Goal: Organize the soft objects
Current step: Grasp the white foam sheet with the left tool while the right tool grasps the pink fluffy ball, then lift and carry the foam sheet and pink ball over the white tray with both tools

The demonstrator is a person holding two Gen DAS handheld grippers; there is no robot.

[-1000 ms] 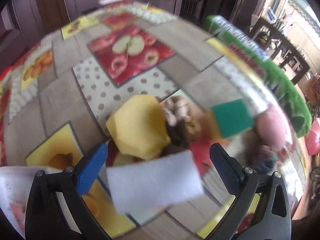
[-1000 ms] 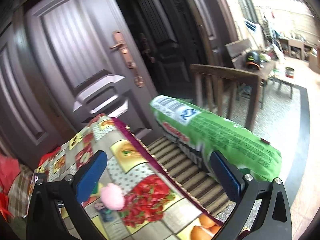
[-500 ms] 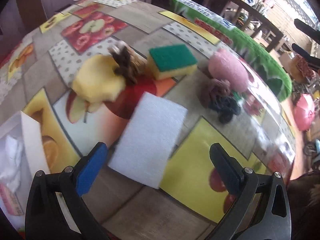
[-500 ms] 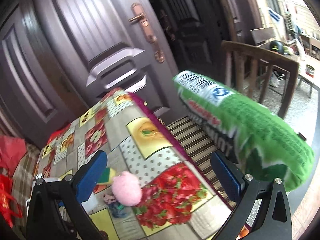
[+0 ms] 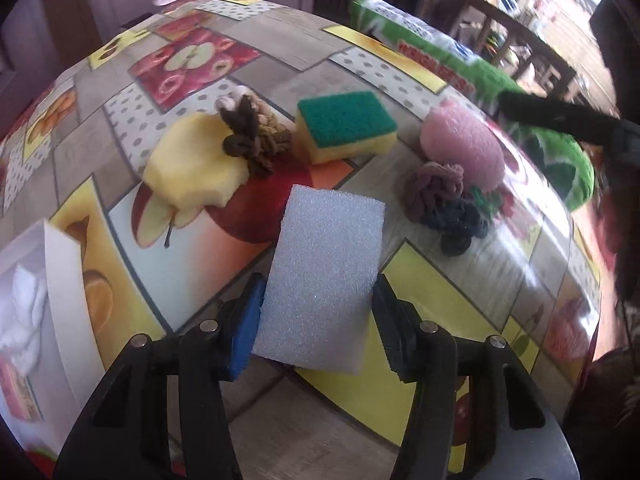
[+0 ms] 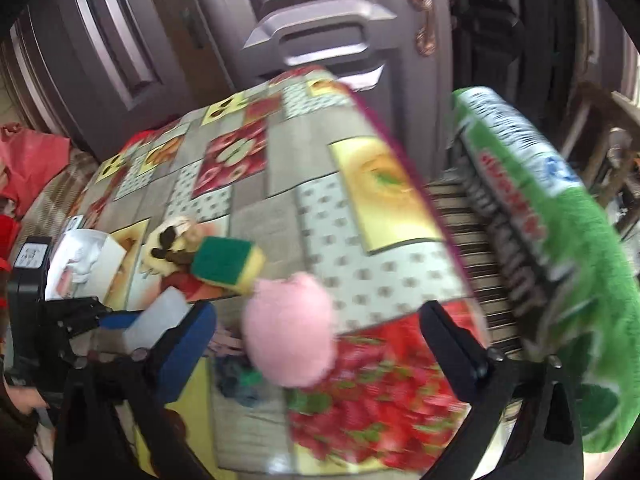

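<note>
My left gripper (image 5: 318, 324) is shut on the white foam block (image 5: 324, 276), which lies on the fruit-print tablecloth (image 5: 440, 300). Beyond it lie a yellow sponge (image 5: 192, 164), brown hair ties (image 5: 252, 136), a green-topped scouring sponge (image 5: 346, 126), a pink puff (image 5: 464, 144) and dark scrunchies (image 5: 448, 204). My right gripper (image 6: 316, 340) is open above the table edge, with the pink puff (image 6: 290, 340) between its fingers in view. The left gripper and foam block (image 6: 156, 320) show at its left.
A white box (image 5: 36, 280) with white stuffing stands at the left edge. A long green package (image 6: 560, 248) lies on a striped bench beside the table. Dark doors stand behind. A red bag (image 6: 32, 160) sits far left.
My left gripper moved forward and closed on the white foam block. My right gripper swung down and left toward the table, bringing the pink puff close.
</note>
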